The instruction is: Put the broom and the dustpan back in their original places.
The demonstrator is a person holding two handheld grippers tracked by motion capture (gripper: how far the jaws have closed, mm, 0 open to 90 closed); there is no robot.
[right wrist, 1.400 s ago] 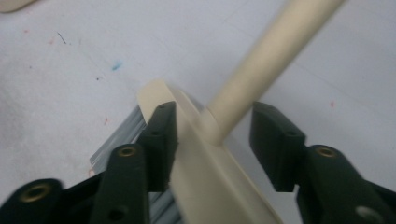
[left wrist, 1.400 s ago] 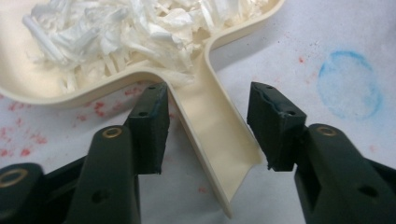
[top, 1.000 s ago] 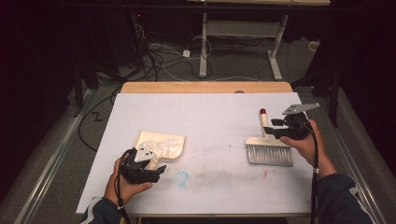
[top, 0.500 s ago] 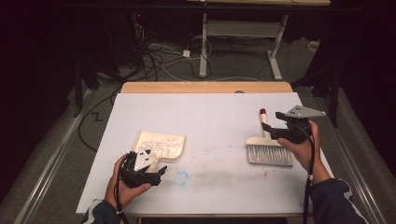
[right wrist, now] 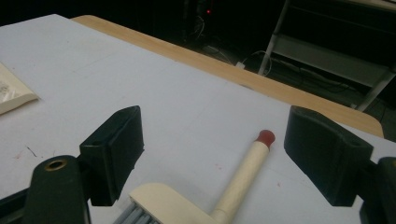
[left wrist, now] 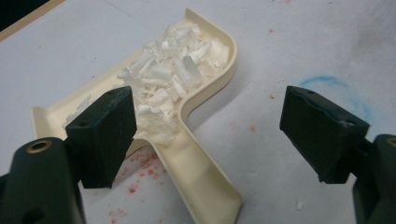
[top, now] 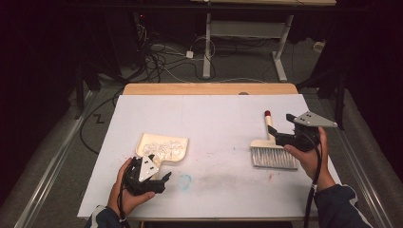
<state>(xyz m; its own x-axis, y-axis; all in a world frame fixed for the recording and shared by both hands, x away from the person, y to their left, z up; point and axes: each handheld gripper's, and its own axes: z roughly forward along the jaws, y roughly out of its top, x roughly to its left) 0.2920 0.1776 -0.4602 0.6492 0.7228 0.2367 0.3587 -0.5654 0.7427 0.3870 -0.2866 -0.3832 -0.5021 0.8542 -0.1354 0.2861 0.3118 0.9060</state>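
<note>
A cream dustpan (top: 161,146) full of white shreds (left wrist: 177,70) lies at the front left of the white table. My left gripper (top: 159,175) sits just behind it, open. Its jaws have just been opening and stand wide on either side of the dustpan's handle (left wrist: 201,182) without touching it. At the right lies a cream brush (top: 273,154) with grey bristles and a red-tipped handle (right wrist: 243,177). My right gripper (top: 280,137) is beside that handle, open. Its jaws have also just been opening, and the handle lies low between them, untouched.
A blue chalk ring (top: 184,180) and red specks (left wrist: 144,165) mark the table near the dustpan. The wooden table edge (top: 209,89) runs along the far side. Cables (top: 161,57) and metal desk legs (top: 207,42) stand on the dark floor beyond.
The right gripper's jaws have spread off the brush handle and the hand has shifted slightly right. The brush stays on the table. The left hand has hardly moved.
</note>
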